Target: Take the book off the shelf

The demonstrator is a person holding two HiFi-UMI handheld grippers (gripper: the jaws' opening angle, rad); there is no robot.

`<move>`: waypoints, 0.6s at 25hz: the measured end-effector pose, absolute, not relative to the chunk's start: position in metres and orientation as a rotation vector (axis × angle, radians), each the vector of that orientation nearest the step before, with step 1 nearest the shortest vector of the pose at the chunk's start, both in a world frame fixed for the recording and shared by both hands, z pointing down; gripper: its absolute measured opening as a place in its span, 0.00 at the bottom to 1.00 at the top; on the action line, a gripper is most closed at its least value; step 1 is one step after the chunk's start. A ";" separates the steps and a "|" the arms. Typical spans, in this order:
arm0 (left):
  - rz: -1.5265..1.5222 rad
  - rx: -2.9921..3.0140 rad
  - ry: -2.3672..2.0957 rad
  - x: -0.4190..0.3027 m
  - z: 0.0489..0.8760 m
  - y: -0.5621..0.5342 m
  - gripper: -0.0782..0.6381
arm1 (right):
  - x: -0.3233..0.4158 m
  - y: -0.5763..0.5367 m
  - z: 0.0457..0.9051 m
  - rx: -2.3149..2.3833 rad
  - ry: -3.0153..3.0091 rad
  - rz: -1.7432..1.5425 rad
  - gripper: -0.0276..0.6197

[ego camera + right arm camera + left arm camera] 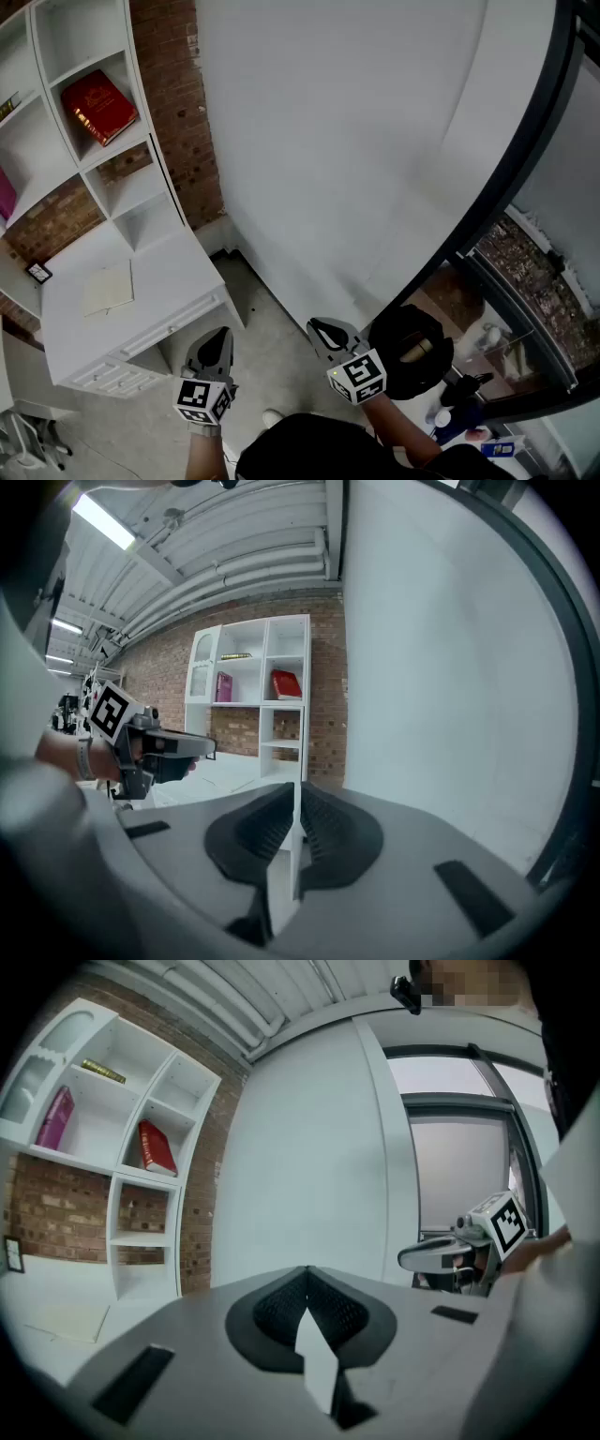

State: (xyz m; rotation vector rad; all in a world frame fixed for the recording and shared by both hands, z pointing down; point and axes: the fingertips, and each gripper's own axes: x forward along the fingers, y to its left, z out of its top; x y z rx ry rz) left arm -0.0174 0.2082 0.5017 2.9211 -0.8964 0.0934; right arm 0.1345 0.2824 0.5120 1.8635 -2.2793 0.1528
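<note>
A red book point(98, 106) leans in an upper compartment of the white shelf point(141, 178), far ahead at the upper left. It also shows in the left gripper view as the red book point(157, 1147) and in the right gripper view as the red book point(286, 683). My left gripper point(214, 345) and right gripper point(323, 330) are held low and close to my body, well short of the shelf. Both are shut with nothing between the jaws. Each gripper sees the other: the right gripper point(405, 1258) and the left gripper point(208, 747).
A pink book point(54, 1117) and a flat yellowish book point(101, 1071) sit in other compartments. Below the shelf stands a white desk point(178, 272) with a pale notebook point(108, 289) and a small black frame point(38, 272). A curved white wall point(356, 141) rises to the right.
</note>
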 end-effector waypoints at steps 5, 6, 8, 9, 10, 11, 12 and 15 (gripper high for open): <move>0.048 2.857 -0.873 -0.045 0.500 0.186 0.12 | 0.112 0.261 0.513 1.857 -2.282 0.157 0.09; 0.048 2.863 -0.866 -0.049 0.500 0.183 0.12 | 0.106 0.256 0.513 1.851 -2.282 0.152 0.09; 0.052 2.879 -0.860 -0.057 0.503 0.178 0.12 | 0.096 0.248 0.514 1.839 -2.281 0.139 0.09; 0.052 2.883 -0.859 -0.061 0.504 0.176 0.12 | 0.092 0.245 0.515 1.838 -2.281 0.132 0.09; 0.051 2.886 -0.858 -0.065 0.506 0.174 0.12 | 0.089 0.243 0.514 1.844 -2.281 0.127 0.09; 0.052 2.887 -0.856 -0.069 0.507 0.172 0.12 | 0.087 0.241 0.513 1.854 -2.280 0.122 0.09; 0.058 2.889 -0.857 -0.072 0.508 0.171 0.12 | 0.086 0.238 0.512 1.867 -2.277 0.120 0.09; 0.086 2.899 -0.875 -0.078 0.513 0.166 0.12 | 0.084 0.229 0.511 1.888 -2.275 0.131 0.09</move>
